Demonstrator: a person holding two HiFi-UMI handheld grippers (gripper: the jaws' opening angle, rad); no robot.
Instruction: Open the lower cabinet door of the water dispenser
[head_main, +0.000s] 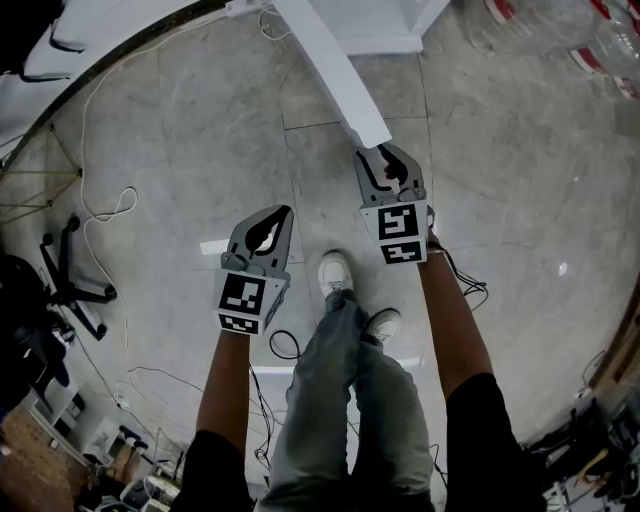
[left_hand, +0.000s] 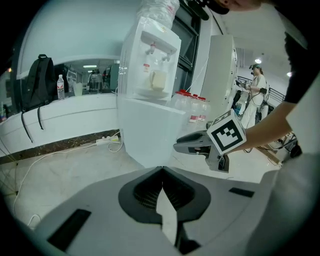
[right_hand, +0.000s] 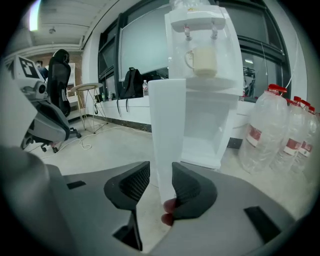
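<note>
The white water dispenser (right_hand: 207, 75) stands upright with a cup on its tap ledge, and its lower compartment (right_hand: 207, 132) shows open. The lower cabinet door (right_hand: 167, 125) is swung out edge-on toward me. My right gripper (right_hand: 161, 180) is shut on that door's free edge, with a pad on each face. From the head view the door (head_main: 330, 70) runs from the top of the frame down into the right gripper (head_main: 385, 165). My left gripper (head_main: 268, 225) hangs to its left, shut and empty over the floor. In the left gripper view, its jaws (left_hand: 161, 170) meet below the dispenser (left_hand: 150, 75).
Several large water bottles (right_hand: 275, 130) stand right of the dispenser. Cables (head_main: 110, 210) trail over the tiled floor at the left. An office chair (right_hand: 55, 100) and a curved counter with a backpack (left_hand: 37, 82) lie further off. Another person (left_hand: 256, 95) stands in the background.
</note>
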